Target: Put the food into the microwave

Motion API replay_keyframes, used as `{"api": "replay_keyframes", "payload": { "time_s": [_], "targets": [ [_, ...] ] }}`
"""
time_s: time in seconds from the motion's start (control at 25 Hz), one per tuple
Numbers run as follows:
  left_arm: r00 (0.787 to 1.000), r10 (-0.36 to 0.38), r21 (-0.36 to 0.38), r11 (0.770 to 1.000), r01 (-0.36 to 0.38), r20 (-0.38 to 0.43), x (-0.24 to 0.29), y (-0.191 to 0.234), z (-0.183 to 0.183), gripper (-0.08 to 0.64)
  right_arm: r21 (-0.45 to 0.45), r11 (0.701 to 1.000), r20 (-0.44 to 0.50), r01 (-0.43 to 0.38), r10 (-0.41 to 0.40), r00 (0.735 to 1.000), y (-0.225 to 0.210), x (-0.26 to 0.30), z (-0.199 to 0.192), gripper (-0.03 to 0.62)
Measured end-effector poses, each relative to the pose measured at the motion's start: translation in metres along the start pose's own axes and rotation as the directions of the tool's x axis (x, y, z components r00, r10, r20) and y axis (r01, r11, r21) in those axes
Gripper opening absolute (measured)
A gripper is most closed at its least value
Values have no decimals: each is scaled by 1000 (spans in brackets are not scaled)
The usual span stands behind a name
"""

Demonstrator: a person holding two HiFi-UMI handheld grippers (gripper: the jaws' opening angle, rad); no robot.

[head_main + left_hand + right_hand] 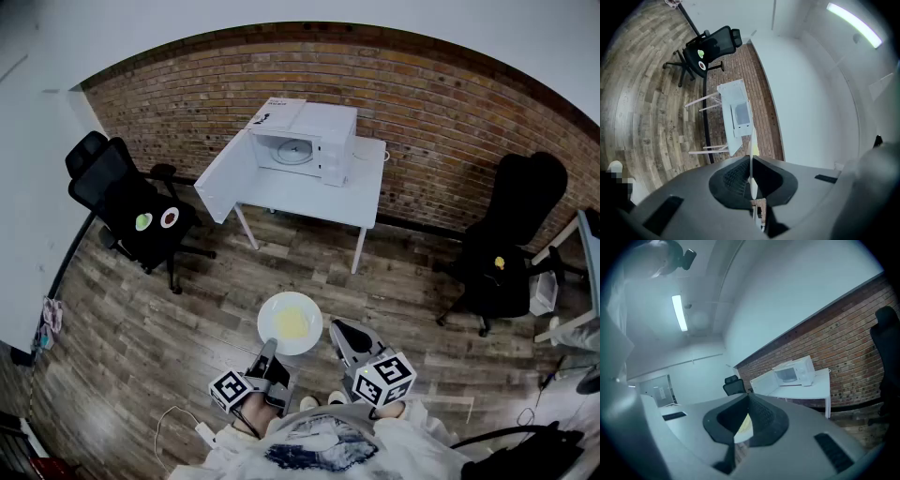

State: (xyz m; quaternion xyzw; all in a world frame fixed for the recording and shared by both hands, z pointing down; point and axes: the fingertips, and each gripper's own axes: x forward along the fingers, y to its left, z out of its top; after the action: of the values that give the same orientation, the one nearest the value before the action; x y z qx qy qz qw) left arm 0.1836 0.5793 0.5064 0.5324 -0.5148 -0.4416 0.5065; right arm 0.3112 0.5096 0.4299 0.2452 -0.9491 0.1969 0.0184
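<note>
A white plate [291,322] with yellow food on it is held level above the wooden floor, in front of the person. My left gripper [268,349] is shut on its near left rim, and the plate [752,157] shows edge-on between those jaws. My right gripper [335,331] is shut on the right rim, with the plate [745,428] wedged between its pads. The white microwave [309,142] stands on a white table [323,197] by the brick wall. Its door [225,176] hangs wide open to the left, and the turntable inside shows. The microwave [794,373] lies some way ahead.
A black office chair [127,202] with two small bowls on its seat stands at the left. Another black chair [511,244] is at the right, beside a desk edge [572,272]. A white cable [187,422] lies on the floor near the person's feet.
</note>
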Motion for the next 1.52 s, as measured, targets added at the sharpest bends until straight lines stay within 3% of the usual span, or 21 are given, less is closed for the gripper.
{"api": "replay_keyframes", "payload": {
  "time_s": [0.28,0.44,0.6,0.92,1.04,1.52],
  "targets": [
    [1000,10,-3,1000,-10,5,13,4,-9,20,4,1000,-12,-4,4,1000,-17,-1,0,12],
    [998,64,50,997,-64,10,16,13,-8,20,10,1000,-13,-15,15,1000,-26,0,2,12],
    [999,24,21,999,-25,26,28,4,-17,20,27,999,0,-24,24,1000,-39,-5,6,12],
    [997,57,44,997,-59,50,33,10,-24,20,41,999,8,-17,17,1000,-60,-16,7,12],
    [999,3,27,1000,-4,52,43,-2,-25,20,46,999,3,-14,14,1000,-66,-13,6,12],
    [999,0,14,1000,-1,36,92,10,23,20,25,1000,-19,4,-3,1000,-83,52,12,12]
  ]
}}
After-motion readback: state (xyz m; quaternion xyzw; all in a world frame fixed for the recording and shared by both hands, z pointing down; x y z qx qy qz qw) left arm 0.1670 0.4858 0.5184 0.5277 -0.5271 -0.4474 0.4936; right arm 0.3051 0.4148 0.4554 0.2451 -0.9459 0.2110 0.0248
